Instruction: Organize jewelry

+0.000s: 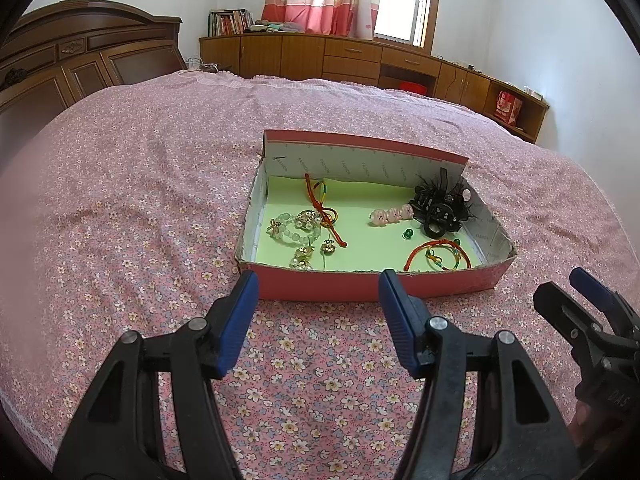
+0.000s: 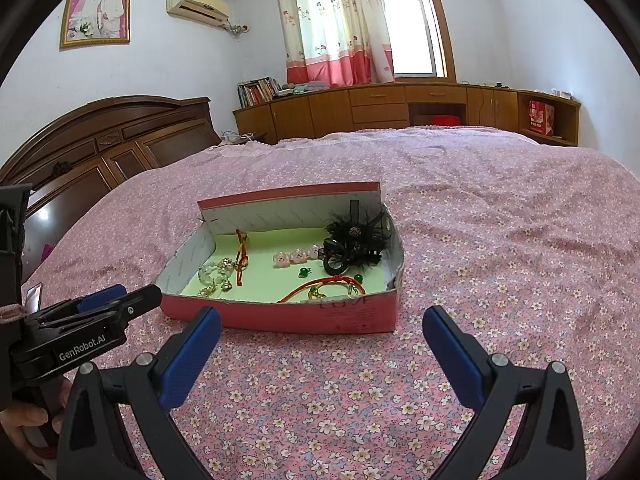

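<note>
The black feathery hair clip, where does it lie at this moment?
The black feathery hair clip lies in the far right corner of the pink cardboard box, in both views, right of the pink bead string, above the red cord bracelet.

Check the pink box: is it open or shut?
Open. The box has no lid on, and bracelets lie exposed inside.

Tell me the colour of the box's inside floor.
Pale green; the box floor shows best in the left wrist view.

Black clamp frames, blue ribbed fingers (image 1: 236, 320), silver rivets, "GenRobot.AI" label.
</note>
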`<action>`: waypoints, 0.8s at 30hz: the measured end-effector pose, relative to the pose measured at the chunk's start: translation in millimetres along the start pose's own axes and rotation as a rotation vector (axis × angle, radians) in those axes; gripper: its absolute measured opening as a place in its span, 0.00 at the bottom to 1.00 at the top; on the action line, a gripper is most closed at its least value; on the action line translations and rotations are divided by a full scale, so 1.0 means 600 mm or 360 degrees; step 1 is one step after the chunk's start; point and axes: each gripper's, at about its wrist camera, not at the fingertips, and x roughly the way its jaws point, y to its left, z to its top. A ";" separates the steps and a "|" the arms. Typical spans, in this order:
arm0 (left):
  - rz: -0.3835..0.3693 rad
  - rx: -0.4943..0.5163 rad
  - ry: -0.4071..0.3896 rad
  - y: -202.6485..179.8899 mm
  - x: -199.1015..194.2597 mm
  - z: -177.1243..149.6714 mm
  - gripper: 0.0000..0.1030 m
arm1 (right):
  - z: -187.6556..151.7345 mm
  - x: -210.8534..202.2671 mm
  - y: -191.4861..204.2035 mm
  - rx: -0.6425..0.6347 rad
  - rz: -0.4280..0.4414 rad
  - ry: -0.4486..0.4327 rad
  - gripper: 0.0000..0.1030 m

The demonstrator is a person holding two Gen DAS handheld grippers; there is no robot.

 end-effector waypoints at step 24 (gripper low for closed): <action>-0.0002 0.0007 -0.0004 -0.004 -0.001 -0.001 0.53 | -0.001 0.000 0.001 0.0004 0.0001 0.0001 0.99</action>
